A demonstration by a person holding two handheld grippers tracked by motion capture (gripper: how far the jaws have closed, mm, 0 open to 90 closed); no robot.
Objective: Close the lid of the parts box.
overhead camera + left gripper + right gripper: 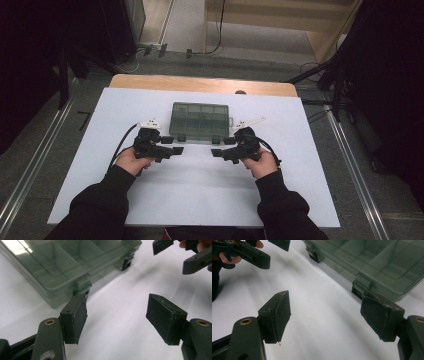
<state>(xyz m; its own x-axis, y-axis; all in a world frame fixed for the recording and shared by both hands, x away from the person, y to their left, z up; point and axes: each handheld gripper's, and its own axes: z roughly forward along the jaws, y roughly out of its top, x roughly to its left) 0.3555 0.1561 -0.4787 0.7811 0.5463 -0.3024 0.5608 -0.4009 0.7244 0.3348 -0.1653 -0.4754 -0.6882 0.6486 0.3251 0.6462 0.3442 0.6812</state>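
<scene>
A smoky translucent compartment box lies with its lid down in the middle of the white table sheet. Two dark latches sit on its near edge. My left gripper is just in front of the box's near left corner, open, with nothing between its pads. In the left gripper view its jaws stand wide over bare sheet, and one latch lies just beyond the left pad. My right gripper mirrors it at the near right corner, also open and empty, with a latch close to its right pad.
The white sheet covers a wooden table whose bare edge shows at the back. Metal rails run along both sides on the floor. Dark stand legs and cables lie beyond the far corners.
</scene>
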